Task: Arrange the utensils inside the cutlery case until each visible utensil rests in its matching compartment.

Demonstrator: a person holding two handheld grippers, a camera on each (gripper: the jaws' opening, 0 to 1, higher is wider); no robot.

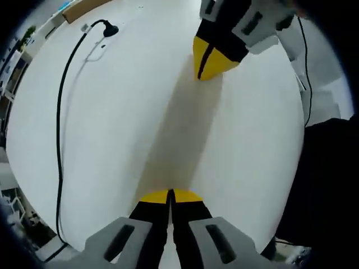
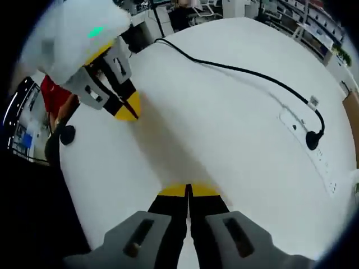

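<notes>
Yellow-tipped left tongs point(image 1: 170, 195) and right tongs point(image 2: 188, 189) pressed together, gripping nothing, over white table point(image 1: 112, 129).

Big white table point(image 1: 112, 123), black cord point(image 1: 59, 129) lying across it, black plug point(image 1: 109, 29) in a white power strip point(image 2: 305, 143)

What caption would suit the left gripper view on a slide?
Two yellow-tipped black grippers, left and right, both shut, face each other over a white table crossed by a black cable.
</notes>
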